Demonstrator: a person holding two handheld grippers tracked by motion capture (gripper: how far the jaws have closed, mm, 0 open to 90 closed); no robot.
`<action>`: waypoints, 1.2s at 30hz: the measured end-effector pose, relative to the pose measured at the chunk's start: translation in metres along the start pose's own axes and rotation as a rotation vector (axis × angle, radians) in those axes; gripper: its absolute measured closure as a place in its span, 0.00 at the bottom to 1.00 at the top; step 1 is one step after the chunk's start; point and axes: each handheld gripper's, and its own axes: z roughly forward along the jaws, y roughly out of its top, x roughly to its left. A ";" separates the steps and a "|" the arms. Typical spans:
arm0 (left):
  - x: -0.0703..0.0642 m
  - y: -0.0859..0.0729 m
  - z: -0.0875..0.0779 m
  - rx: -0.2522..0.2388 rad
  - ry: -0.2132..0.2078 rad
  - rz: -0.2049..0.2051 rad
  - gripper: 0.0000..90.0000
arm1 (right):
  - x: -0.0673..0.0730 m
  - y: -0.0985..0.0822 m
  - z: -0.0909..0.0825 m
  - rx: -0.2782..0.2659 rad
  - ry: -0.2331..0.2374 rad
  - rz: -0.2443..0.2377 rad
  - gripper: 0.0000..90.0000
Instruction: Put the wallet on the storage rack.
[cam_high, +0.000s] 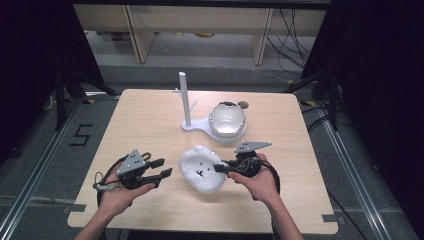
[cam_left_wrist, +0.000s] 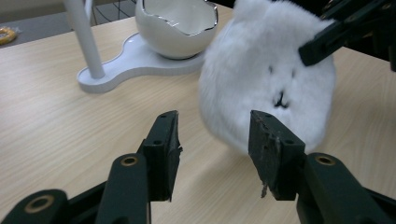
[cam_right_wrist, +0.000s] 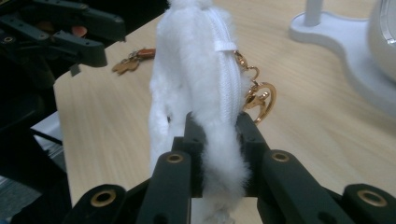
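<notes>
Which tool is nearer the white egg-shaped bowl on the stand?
Right. The right tool, clamped on the plush pouch, sits just below the bowl; the left tool is farther off, lower left.

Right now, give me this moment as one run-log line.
right gripper: shut on white plush pouch, edge pinched | left gripper: open, beside pouch, not touching | gold clasp: hangs at zipper | stand: untouched

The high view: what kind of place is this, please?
Probably a lab or recording studio, not a home. A plain wooden table stands between dark curtains, cables trail over the grey floor, and a taped number marks the floor beside the table.
</notes>
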 end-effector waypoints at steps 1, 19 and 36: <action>0.002 -0.002 -0.001 -0.004 0.005 -0.003 0.58 | -0.002 0.001 -0.001 -0.010 -0.016 -0.021 0.88; 0.031 -0.035 -0.013 0.008 0.189 -0.058 0.54 | -0.015 0.023 -0.023 0.001 -0.172 -0.105 0.88; 0.048 -0.049 -0.015 -0.006 0.260 -0.115 0.52 | -0.036 0.051 -0.035 0.054 -0.248 -0.176 0.88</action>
